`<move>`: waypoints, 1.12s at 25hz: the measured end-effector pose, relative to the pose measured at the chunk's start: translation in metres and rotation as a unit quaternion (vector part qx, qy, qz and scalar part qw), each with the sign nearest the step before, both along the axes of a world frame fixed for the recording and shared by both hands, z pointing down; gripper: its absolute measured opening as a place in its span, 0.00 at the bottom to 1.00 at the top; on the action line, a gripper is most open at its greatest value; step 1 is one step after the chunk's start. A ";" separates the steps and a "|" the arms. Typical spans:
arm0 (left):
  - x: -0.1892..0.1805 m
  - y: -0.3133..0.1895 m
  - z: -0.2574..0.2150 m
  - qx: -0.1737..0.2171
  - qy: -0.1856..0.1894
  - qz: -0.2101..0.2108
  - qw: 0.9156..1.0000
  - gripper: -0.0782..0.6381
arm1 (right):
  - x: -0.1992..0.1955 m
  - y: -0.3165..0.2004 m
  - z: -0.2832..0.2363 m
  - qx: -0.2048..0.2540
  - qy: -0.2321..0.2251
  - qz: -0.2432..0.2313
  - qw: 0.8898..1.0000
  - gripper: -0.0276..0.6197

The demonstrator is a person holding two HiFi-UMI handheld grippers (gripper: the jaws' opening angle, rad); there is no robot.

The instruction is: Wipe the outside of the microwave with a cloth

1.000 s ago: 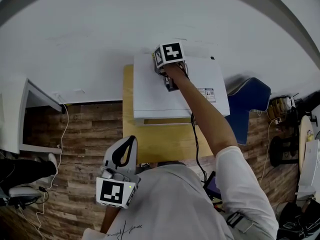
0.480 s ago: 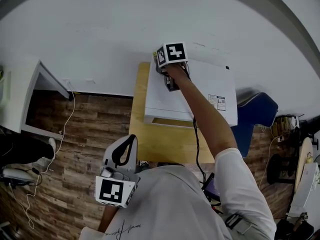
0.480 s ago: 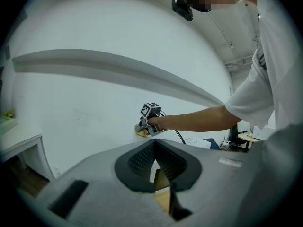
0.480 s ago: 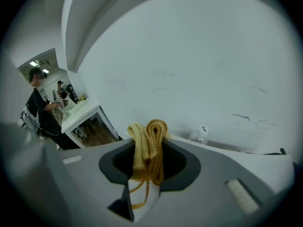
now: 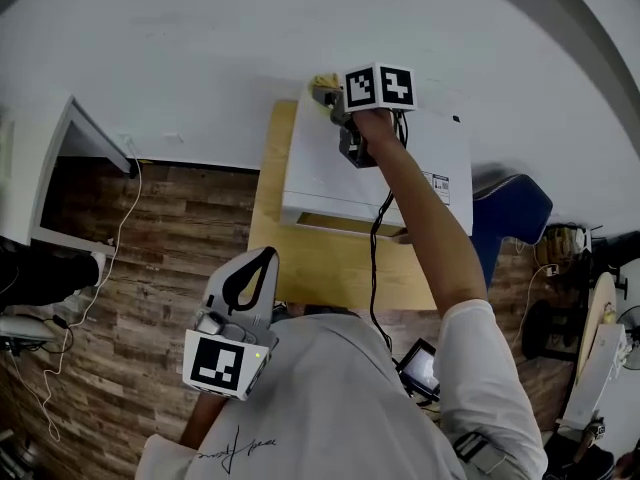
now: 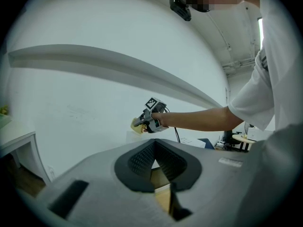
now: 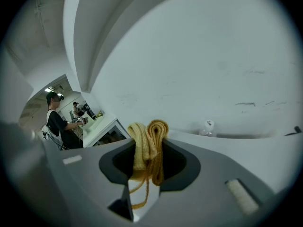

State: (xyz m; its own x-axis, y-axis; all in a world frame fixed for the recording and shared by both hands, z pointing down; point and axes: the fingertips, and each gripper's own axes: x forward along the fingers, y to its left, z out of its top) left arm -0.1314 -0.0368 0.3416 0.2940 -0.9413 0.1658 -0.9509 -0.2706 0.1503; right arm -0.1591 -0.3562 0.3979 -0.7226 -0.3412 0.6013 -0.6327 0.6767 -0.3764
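Right gripper view: right claw (image 7: 147, 161) clamps folded yellow cloth (image 7: 152, 135), reaching to wipe the white microwave (image 5: 322, 180); left claw (image 6: 155, 151), closed empty, idles.

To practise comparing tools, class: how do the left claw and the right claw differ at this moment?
The right claw is shut on a yellow cloth; the left claw is shut with nothing between its jaws. The right claw reaches out over the far left corner of the white microwave; the left claw is held back beside the person's shirt. Both carry a marker cube.
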 end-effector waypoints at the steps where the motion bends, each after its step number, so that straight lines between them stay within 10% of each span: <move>1: 0.004 -0.001 0.001 0.002 0.001 0.007 1.000 0.10 | 0.011 -0.003 -0.003 0.004 0.002 0.007 1.000 0.23; 18: 0.069 -0.028 0.003 0.008 0.020 0.096 0.995 0.10 | 0.226 -0.049 -0.024 0.013 0.019 0.159 0.987 0.23; 28: 0.074 -0.040 0.005 -0.003 0.020 0.101 0.995 0.10 | 0.336 -0.061 -0.007 0.037 0.104 0.229 0.967 0.23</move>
